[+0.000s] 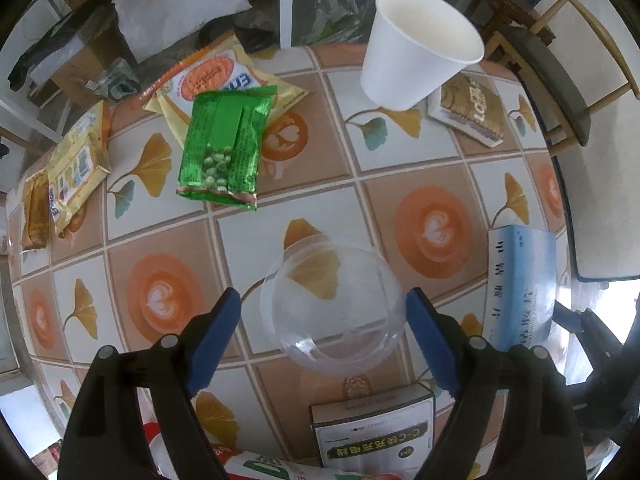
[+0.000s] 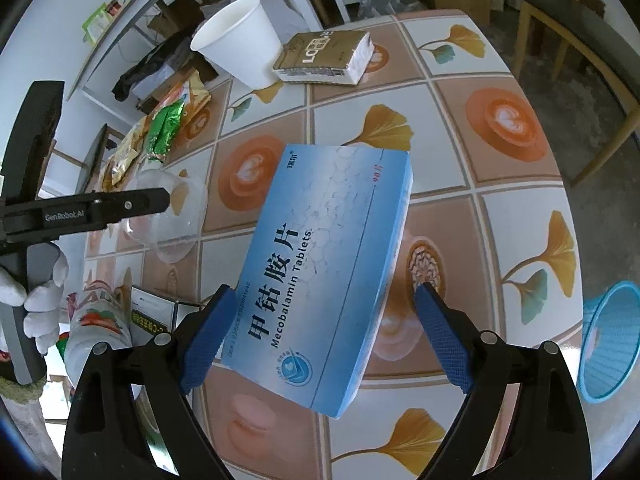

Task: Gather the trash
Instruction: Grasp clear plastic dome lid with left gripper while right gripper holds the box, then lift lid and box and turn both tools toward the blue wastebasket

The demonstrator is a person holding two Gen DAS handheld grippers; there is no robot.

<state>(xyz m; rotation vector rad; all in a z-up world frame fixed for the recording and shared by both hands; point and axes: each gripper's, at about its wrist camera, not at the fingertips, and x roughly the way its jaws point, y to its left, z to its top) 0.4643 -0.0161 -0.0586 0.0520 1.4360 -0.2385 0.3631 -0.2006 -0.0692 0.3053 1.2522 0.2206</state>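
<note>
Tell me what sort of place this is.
Probably a lived-in home dining corner: a table under a patterned oilcloth, a wooden chair beside it, snack wrappers and a paper cup on top.

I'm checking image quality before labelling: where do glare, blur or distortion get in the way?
Left wrist view: the clear plastic cup is see-through and hard to outline; window glare washes out the table at the right edge. Right wrist view: fisheye bends the table edge; the blue medicine box is sharp, its text readable.
</note>
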